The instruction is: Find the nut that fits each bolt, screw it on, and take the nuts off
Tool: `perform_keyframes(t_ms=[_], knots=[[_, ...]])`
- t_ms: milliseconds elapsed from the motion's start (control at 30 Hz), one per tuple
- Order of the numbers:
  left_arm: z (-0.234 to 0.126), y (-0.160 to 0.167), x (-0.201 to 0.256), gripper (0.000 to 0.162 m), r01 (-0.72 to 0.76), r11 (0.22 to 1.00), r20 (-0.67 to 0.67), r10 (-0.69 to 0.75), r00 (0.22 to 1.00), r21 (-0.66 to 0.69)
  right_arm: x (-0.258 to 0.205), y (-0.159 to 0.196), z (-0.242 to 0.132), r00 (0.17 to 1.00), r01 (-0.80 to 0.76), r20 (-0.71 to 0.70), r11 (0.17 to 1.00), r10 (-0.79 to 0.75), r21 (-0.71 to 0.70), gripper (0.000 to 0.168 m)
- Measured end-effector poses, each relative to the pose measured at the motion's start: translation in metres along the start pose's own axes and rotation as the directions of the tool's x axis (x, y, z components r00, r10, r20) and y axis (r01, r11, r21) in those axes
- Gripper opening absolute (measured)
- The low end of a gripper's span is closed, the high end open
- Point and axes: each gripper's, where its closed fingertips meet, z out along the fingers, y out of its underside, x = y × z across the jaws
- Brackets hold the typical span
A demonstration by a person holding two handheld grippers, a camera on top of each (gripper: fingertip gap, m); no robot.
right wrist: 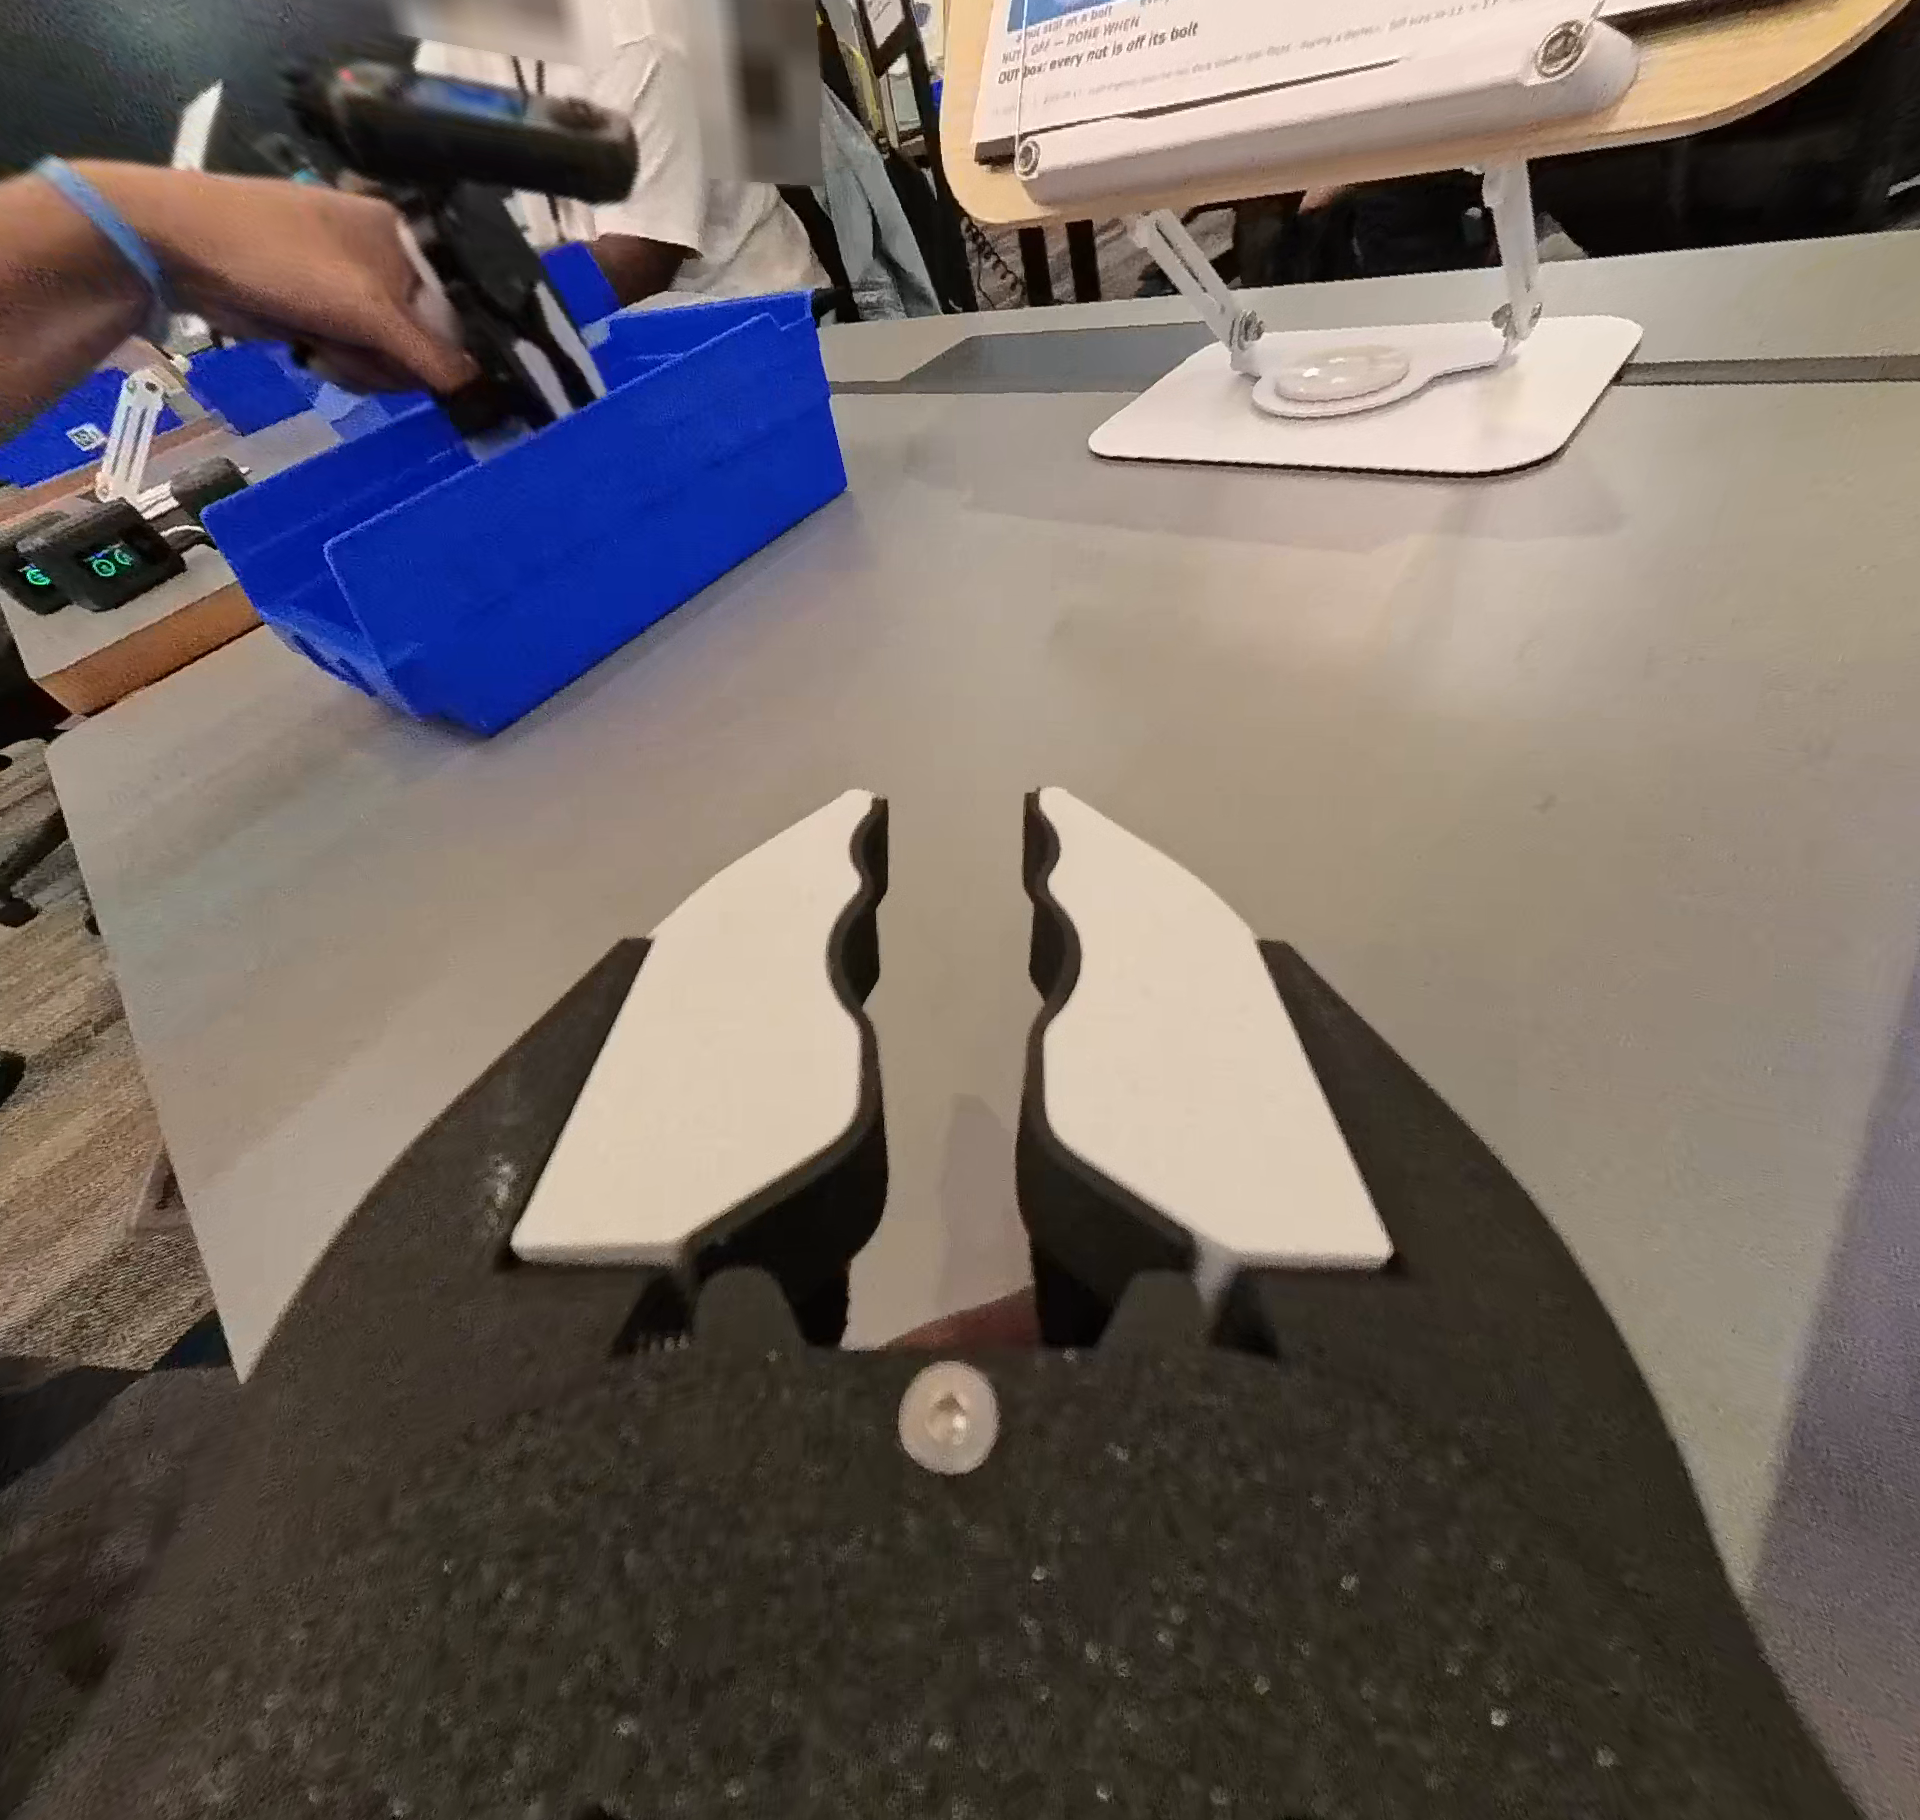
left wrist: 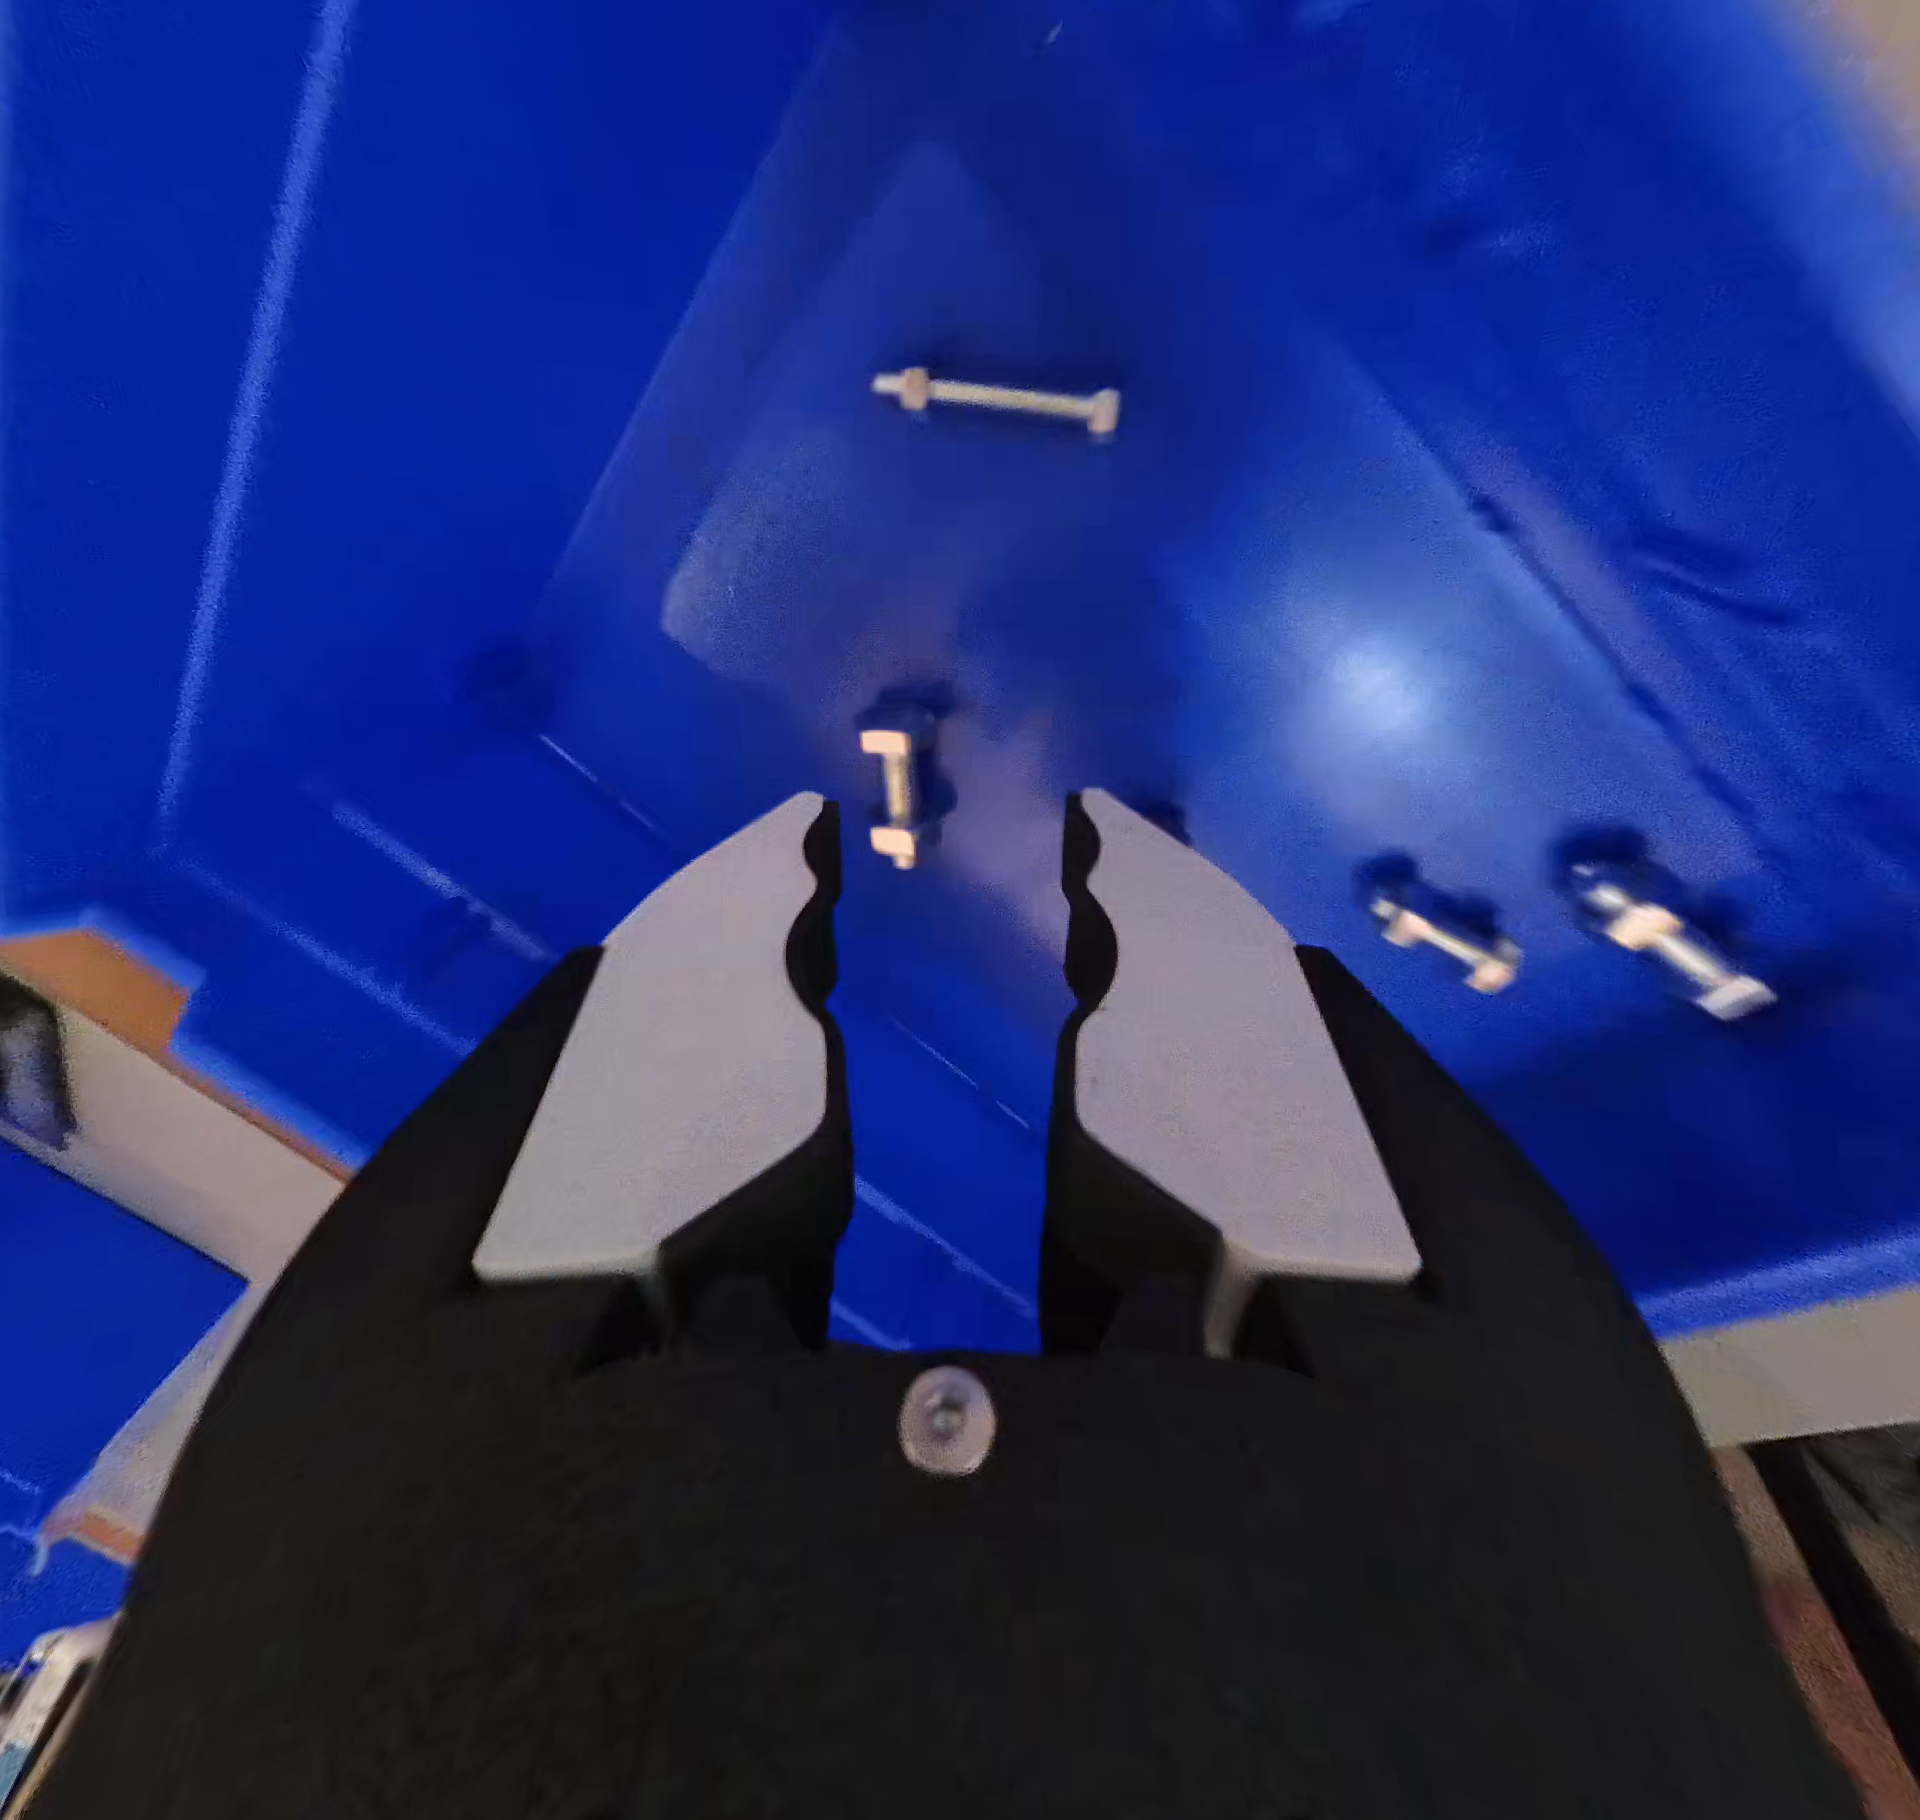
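Just past L hand-held gripper [left wrist: 945,814] tips, short bolt [left wrist: 894,799] w/ nut.

Left gripper [left wrist: 945,814]: matte black body widening toward the camera, with two pale grey fingers [left wrist: 707,1022] whose inner edges carry wavy black pads. One small silvery screw [left wrist: 945,1424] sits centred below the finger roots. Right gripper [right wrist: 956,804]: same build, a speckled black body, white fingers [right wrist: 727,1053] with scalloped black pads, and a like screw [right wrist: 948,1415]. The person's hand [right wrist: 312,295] has a blue wristband [right wrist: 104,222] above it.
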Motion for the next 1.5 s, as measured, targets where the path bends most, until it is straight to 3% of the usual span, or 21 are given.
perform_keyframes(t_ms=[200, 233, 300, 467, 567, 633, 767, 867, 1000, 1100, 1233, 1333, 1400, 1500], knots=[[0.040, 0.003, -0.014, 0.041, 0.057, 0.997, -0.107, -0.063, 0.992, -0.058, 0.001, 0.000, -0.001, 1.000, -0.025, 0.015, 1.000, 0.025, 0.005, 0.022], [0.042, 0.002, -0.013, 0.039, 0.066, 0.997, -0.131, -0.072, 0.989, -0.051, 0.001, 0.000, 0.000, 0.999, -0.028, 0.019, 1.000, 0.028, 0.001, 0.022], [0.042, 0.004, -0.010, 0.020, 0.077, 0.995, -0.176, -0.086, 0.981, -0.056, 0.001, 0.001, 0.001, 0.999, -0.035, 0.025, 0.999, 0.035, -0.007, 0.021], [0.034, 0.016, -0.008, 0.020, 0.029, 0.997, -0.170, -0.041, 0.985, -0.073, 0.002, 0.002, 0.002, 0.998, -0.052, 0.036, 0.998, 0.053, -0.017, 0.020], [0.002, -0.003, -0.001, 0.020, 0.097, 0.986, -0.229, -0.065, 0.971, 0.133, 0.002, 0.003, 0.003, 0.998, -0.050, 0.031, 0.998, 0.051, -0.024, 0.020], [-0.033, -0.020, 0.011, 0.019, 0.142, 0.939, -0.293, -0.046, 0.955, 0.314, 0.000, 0.004, 0.004, 0.999, -0.033, 0.030, 0.999, 0.034, -0.035, 0.020], [-0.121, -0.053, 0.052, 0.019, 0.215, 0.724, -0.392, 0.082, 0.916, 0.655, -0.008, 0.007, 0.014, 0.999, -0.002, 0.051, 0.997, 0.006, -0.075, 0.020], [-0.174, -0.072, 0.104, 0.019, 0.270, 0.562, -0.446, 0.200, 0.872, 0.781, -0.036, 0.005, 0.032, 0.982, -0.031, 0.181, 0.992, 0.052, -0.119, 0.024], [-0.222, -0.096, 0.184, 0.019, 0.402, 0.398, -0.542, 0.350, 0.764, 0.824, -0.092, -0.018, 0.045, 0.866, -0.136, 0.471, 0.985, 0.170, -0.105, 0.028], [-0.244, -0.110, 0.242, 0.019, 0.530, 0.317, -0.616, 0.468, 0.633, 0.786, -0.123, -0.044, 0.039, 0.645, -0.362, 0.686, 0.925, 0.336, -0.113, 0.034], [-0.251, -0.124, 0.292, 0.019, 0.697, 0.261, -0.690, 0.568, 0.448, 0.667, -0.124, -0.055, 0.032, 0.425, -0.574, 0.778, 0.803, 0.462, -0.163, 0.038], [-0.234, -0.135, 0.310, 0.019, 0.715, 0.267, -0.709, 0.558, 0.432, 0.646, -0.107, -0.062, 0.025, 0.383, -0.656, 0.792, 0.744, 0.476, -0.130, 0.035], [-0.225, -0.139, 0.314, 0.019, 0.713, 0.294, -0.723, 0.548, 0.420, 0.637, -0.103, -0.061, 0.022, 0.414, -0.637, 0.784, 0.762, 0.464, -0.114, 0.034], [-0.221, -0.141, 0.309, 0.019, 0.733, 0.267, -0.724, 0.546, 0.421, 0.626, -0.104, -0.059, 0.018, 0.403, -0.630, 0.790, 0.766, 0.462, -0.127, 0.038]])
